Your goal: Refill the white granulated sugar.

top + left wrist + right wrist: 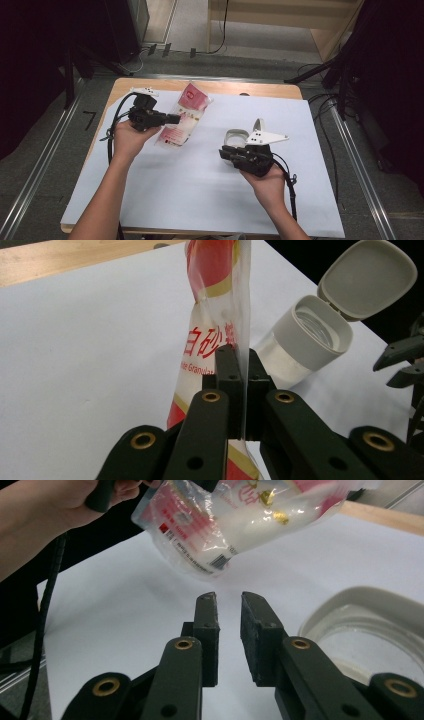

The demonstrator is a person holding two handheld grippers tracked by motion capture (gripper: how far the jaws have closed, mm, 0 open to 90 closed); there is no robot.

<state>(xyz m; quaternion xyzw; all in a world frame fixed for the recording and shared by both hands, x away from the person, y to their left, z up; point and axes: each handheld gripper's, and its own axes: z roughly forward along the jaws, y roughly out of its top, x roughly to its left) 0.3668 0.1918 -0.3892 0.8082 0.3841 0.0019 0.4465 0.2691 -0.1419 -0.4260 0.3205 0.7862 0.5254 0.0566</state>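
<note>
White paper (165, 185) on wooden table (260, 90), left gripper (172, 119) pinching red-and-clear sugar bag (182, 120) at upper middle, right gripper (226, 152) slightly open, holding nothing, beside open-lidded jar (236, 136).

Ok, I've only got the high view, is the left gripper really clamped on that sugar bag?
Observer: Yes, the left gripper has its jaws shut on the sugar bag, on its clear edge.
Operator: Is the lid on the jar?
Observer: No, its grey flip lid stands hinged open.
Operator: And the right gripper?
Observer: Its jaws stand slightly apart with nothing between them.
</note>
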